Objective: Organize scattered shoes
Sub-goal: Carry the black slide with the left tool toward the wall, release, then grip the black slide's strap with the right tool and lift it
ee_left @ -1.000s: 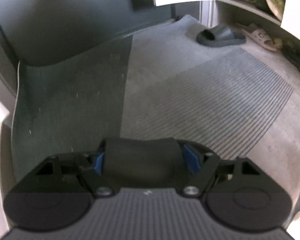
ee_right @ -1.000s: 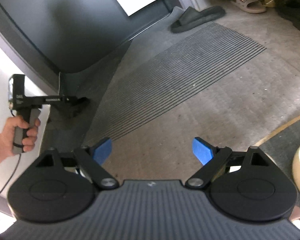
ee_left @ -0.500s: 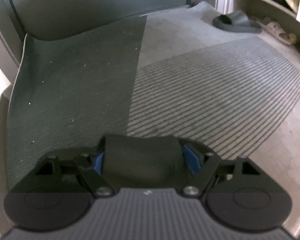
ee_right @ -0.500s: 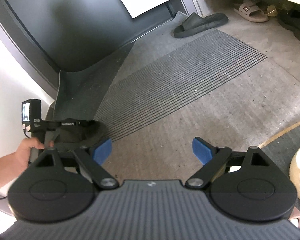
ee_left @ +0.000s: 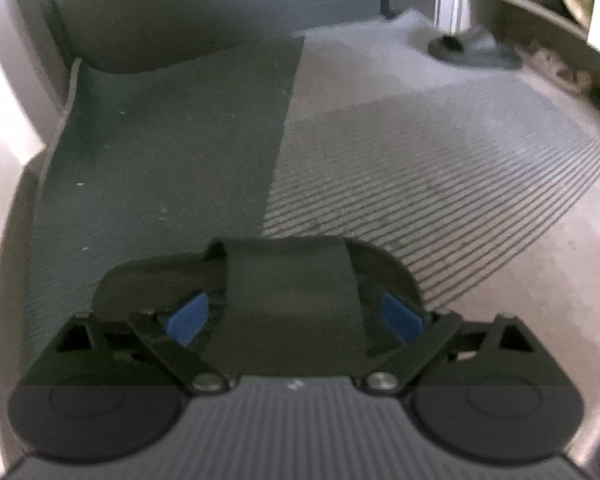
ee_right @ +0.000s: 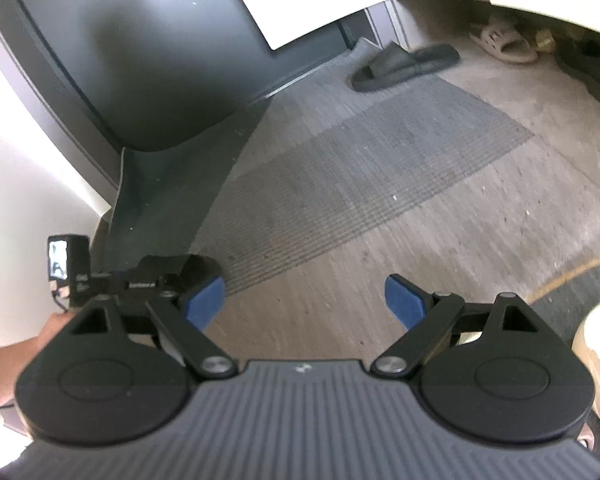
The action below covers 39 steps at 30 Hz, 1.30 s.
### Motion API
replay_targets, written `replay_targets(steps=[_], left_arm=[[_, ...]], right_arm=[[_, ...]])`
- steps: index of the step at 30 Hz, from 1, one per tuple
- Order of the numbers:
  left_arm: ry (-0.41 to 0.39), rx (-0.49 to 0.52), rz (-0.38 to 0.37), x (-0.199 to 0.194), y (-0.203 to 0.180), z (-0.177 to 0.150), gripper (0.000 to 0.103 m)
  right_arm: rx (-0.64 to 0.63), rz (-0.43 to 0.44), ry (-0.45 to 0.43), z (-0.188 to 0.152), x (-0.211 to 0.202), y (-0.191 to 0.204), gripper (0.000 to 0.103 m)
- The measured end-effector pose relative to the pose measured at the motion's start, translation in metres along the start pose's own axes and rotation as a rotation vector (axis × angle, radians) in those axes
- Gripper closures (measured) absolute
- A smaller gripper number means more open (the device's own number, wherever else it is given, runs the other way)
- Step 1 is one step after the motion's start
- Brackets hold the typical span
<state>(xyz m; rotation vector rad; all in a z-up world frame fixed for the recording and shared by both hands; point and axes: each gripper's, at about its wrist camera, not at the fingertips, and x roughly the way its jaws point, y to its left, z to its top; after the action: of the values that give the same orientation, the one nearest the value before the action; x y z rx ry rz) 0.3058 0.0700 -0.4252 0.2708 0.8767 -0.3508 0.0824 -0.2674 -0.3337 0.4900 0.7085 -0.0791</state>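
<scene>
Since the earlier frames, the left gripper (ee_left: 296, 316) had been opened; its pads were seen apart from the strap of the dark slipper (ee_left: 292, 292), which lay between them at lower centre, long axis running up the frame. The right gripper (ee_right: 305, 300) was held wide apart, empty. A second slipper (ee_right: 406, 66) lay upper right.
</scene>
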Motion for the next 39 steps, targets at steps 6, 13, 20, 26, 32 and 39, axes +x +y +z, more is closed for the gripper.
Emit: replay_targets(steps=[6, 13, 20, 26, 32, 39], left_arm=[[-0.18, 0.04, 0.123, -0.128, 0.005, -0.037, 0.005], [-0.246, -0.173, 0.243, -0.228, 0.027, -0.098, 0.0], [-0.247, -0.369, 0.281, -0.235, 0.061, -0.128, 0.0], [-0.228, -0.491, 0.234, -0.238, 0.087, -0.14, 0.001], [-0.204, -0.507, 0.201, -0.239, 0.095, -0.143, 0.002], [-0.174, -0.58, 0.108, -0.235, 0.098, -0.131, 0.005]], right_arm=[[-0.098, 0.006, -0.024, 0.015, -0.013, 0.029, 0.014], [-0.068, 0.119, 0.1, 0.061, 0.018, 0.101, 0.014], [-0.108, 0.075, 0.342, 0.065, 0.114, 0.217, 0.014], [-0.003, -0.096, 0.442, 0.034, 0.229, 0.26, 0.014], [0.159, -0.161, 0.448, 0.001, 0.283, 0.249, 0.014], [0.085, -0.22, 0.448, -0.015, 0.315, 0.264, 0.011]])
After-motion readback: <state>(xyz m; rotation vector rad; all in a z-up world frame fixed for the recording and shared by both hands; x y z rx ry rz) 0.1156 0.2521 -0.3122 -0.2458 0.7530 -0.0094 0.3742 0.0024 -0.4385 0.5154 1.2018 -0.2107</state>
